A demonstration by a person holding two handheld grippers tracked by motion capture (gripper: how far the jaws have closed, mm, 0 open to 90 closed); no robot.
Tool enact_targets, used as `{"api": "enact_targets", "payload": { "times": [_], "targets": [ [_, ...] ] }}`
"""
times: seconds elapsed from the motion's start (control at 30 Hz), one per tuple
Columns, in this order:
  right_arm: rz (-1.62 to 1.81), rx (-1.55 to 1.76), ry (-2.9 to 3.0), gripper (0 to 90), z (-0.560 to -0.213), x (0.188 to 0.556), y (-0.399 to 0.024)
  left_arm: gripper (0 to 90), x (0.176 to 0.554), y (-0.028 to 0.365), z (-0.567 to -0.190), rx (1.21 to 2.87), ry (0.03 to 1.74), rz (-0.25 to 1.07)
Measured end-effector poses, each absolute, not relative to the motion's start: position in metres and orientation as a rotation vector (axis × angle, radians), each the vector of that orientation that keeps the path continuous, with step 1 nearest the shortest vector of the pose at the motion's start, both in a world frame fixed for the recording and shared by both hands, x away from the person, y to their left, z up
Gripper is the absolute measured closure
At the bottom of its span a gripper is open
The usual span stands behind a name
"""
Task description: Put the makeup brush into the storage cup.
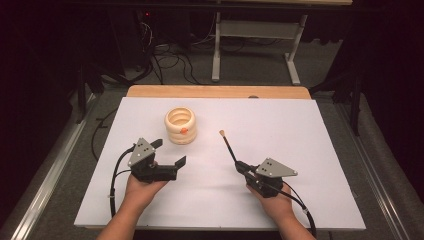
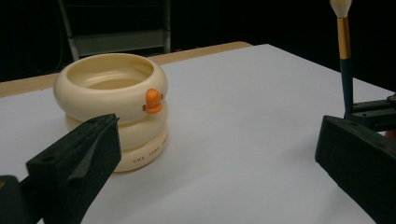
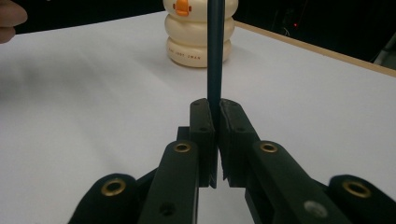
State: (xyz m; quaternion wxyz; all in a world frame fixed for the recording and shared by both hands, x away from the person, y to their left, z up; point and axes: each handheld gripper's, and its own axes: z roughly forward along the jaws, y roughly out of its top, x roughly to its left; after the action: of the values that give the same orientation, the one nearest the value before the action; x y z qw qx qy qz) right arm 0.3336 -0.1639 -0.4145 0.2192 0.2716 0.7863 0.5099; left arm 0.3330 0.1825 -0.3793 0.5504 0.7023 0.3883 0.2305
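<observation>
Right tool — clamped on brush

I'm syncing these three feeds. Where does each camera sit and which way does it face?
High view: above the table's near edge, looking forward and down; both forearms, left gripper, right gripper.
Left gripper view: between open jaws, facing the cup.
Right gripper view: along jaws shut on the brush, facing the cup.
All three share cup and brush.

The high view looks forward and down over the whole white table sheet. Both gripper views sit low and near it, and each faces the cream ringed duck-beaked pot from its own side.
</observation>
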Motion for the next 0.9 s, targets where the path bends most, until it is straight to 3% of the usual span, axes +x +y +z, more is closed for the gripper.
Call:
{"api": "enact_targets", "payload": {
  "times": [0.5, 0.9],
  "targets": [
    [1.399, 0.757, 2.164, 86.8, -0.414, 0.334, -0.165, 0.9, 0.35, 0.145, -0.371, 1.64, 0.856, 0.485],
    [1.405, 0.755, 2.148, 86.8, -0.414, 0.335, -0.166, 0.9, 0.342, 0.134, -0.377, 1.65, 0.809, 0.435]
  ]
}}
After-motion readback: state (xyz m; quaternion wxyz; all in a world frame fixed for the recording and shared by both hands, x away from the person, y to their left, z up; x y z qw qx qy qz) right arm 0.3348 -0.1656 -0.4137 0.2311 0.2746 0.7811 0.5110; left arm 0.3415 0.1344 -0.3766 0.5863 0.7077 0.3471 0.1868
